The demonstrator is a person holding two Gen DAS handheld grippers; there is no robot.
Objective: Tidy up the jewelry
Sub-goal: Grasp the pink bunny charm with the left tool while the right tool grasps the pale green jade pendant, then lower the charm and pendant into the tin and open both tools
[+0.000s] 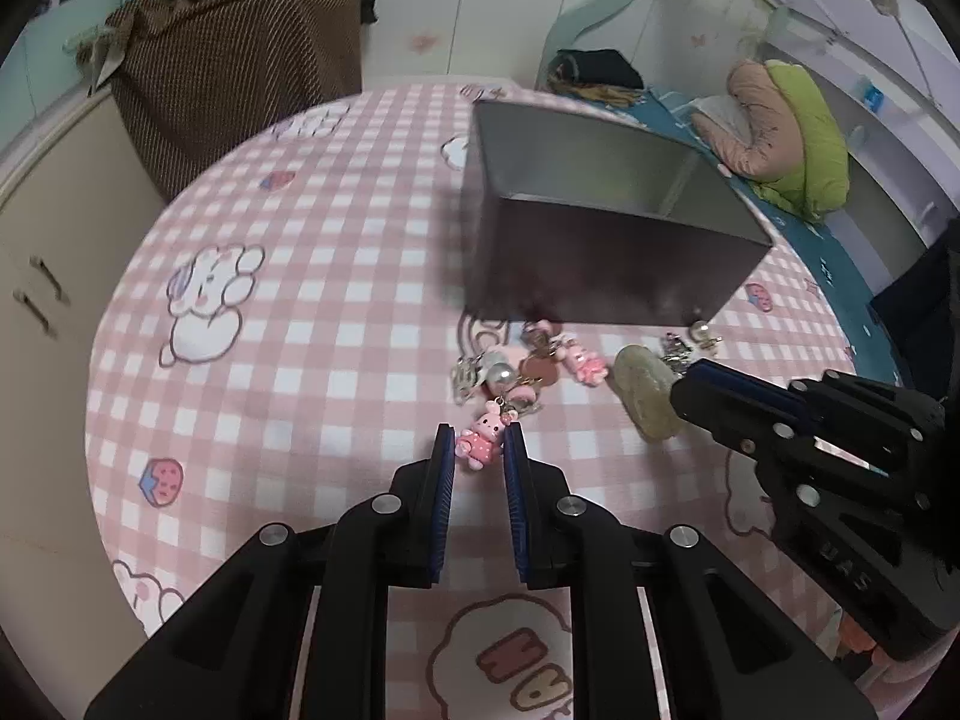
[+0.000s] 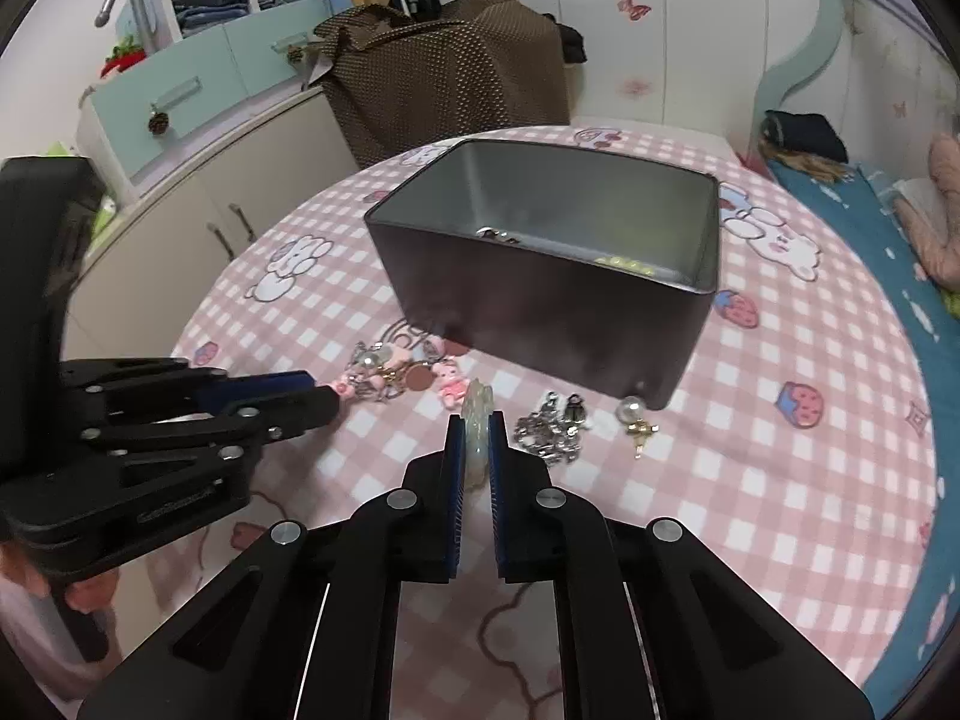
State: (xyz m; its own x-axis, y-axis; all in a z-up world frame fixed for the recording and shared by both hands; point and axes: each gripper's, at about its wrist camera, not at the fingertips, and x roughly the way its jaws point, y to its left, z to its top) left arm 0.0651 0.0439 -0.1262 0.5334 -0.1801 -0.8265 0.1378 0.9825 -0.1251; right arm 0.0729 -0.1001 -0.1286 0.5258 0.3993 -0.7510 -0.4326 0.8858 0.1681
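Observation:
A dark metal box [image 1: 600, 264] [image 2: 540, 324] stands open on the pink checked tablecloth [image 1: 300, 300] [image 2: 780, 510]. In front of it lies a heap of charms [image 1: 522, 366] [image 2: 408, 372]. My left gripper [image 1: 478, 444] [image 2: 333, 399] is shut on a small pink bear charm [image 1: 480, 444] at the heap's near edge. My right gripper [image 2: 476, 423] [image 1: 681, 396] is shut on a pale green jade-like piece [image 2: 477, 420] [image 1: 645, 390], held on edge just above the cloth. A silver chain [image 2: 549, 432] and a pearl earring [image 2: 630, 411] lie to its right.
Inside the box lie silver bits [image 2: 498, 234] and yellow-green beads [image 2: 624, 264]. A brown bag [image 2: 444, 72] sits behind the round table, white cabinets [image 2: 180, 228] to the left, and a bed with a blue sheet [image 2: 888, 252] to the right.

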